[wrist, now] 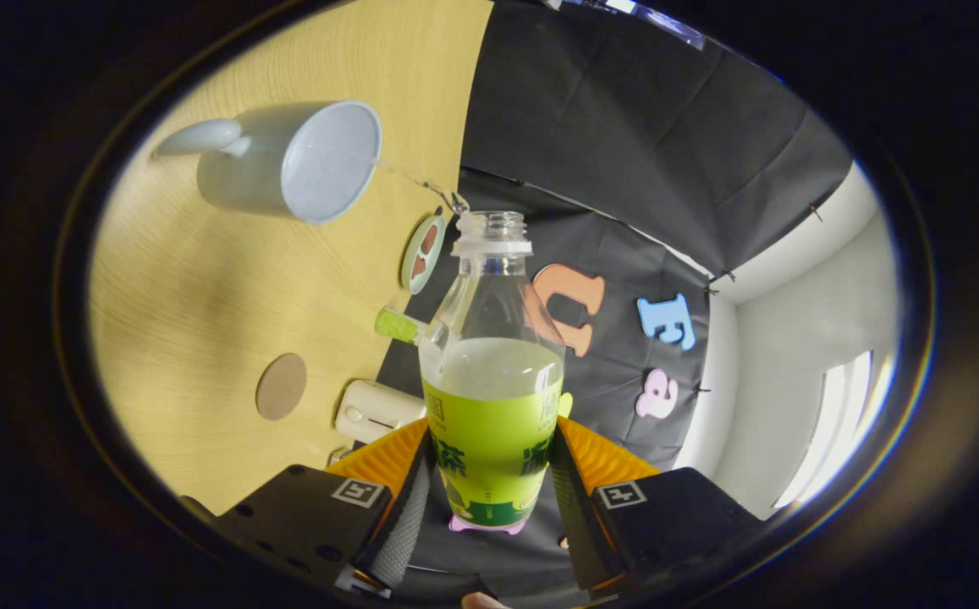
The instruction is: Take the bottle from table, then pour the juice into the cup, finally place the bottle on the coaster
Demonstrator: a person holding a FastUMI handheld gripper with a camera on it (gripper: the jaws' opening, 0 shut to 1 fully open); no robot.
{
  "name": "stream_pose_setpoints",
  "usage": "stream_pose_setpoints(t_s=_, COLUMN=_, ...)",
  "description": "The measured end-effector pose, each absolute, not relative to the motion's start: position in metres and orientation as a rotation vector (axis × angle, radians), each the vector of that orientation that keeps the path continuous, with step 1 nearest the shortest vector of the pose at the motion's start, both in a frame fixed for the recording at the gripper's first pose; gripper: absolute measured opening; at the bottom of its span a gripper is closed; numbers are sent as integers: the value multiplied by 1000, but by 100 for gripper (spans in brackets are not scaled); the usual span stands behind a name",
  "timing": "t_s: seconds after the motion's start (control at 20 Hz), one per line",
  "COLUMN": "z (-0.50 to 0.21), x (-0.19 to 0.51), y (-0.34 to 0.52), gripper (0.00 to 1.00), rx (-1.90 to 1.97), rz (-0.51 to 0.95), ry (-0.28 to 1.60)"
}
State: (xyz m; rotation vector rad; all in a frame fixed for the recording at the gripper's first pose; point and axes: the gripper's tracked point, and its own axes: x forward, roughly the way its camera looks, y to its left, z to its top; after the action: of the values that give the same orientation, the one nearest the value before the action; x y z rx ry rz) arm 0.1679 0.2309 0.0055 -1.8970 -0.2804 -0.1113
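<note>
Wooden table (201,296): cup (294,161), coaster (281,386)

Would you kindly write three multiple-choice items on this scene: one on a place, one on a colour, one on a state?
1. Where is the bottle?
A. On the coaster
B. Between the gripper fingers
C. Inside the cup

2. What colour is the bottle's label?
A. Green
B. Red
C. Blue

3. What state is the bottle's mouth in?
A. Capped
B. Uncapped
C. Corked

Answers:
1. B: both fingers press the bottle's sides, while the round brown coaster lies bare on the table.
2. A: a green label wraps the lower body.
3. B: the threaded neck stands open, pointing towards the white cup.
</note>
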Motion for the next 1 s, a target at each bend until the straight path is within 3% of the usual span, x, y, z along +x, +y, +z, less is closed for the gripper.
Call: stream_pose_setpoints(t_s=1.0, z=14, x=158, y=234, gripper=77, rx=-1946, rz=-130, ry=-315)
